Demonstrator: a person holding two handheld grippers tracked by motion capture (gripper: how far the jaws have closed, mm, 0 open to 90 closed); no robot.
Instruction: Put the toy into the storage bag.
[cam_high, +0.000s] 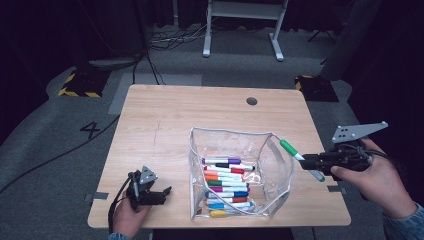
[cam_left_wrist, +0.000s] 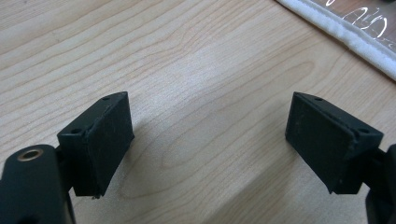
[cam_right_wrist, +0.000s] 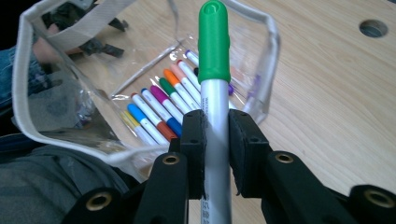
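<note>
Two hands come in at the near edge of the table (cam_high: 165, 107). On the near left, the left gripper (cam_high: 162, 192) rests low on the wood, well away from the work. Its jaws stand wide apart with nothing between them, and the left gripper view shows bare wood under them and a bit of the bag's white rim at the far corner. It looks like it is just waiting there, out of the way.

On the right, the right gripper (cam_high: 303, 161) is clamped on a pen (cam_high: 300, 158) with a green cap. The pads (cam_right_wrist: 194, 154) press the white body from both sides, near the middle, so the pen does not tip. The cap end points up and toward the bag (cam_high: 272, 150), just beside its right wall and a bit above the rim. That seems a good way to hold it for dropping it in from the top.

Between the two hands sits the clear bag with its mouth open upward. Many pens (cam_high: 227, 187) lie flat in a row on its bottom. I cannot tell for sure how stiff the walls are; the rim looks bent and floppy, so the pen could catch on it.

Past the bag, the table is bare wood up to a small round hole (cam_high: 251, 101) near the far edge. So there is lots of room to move there.
</note>
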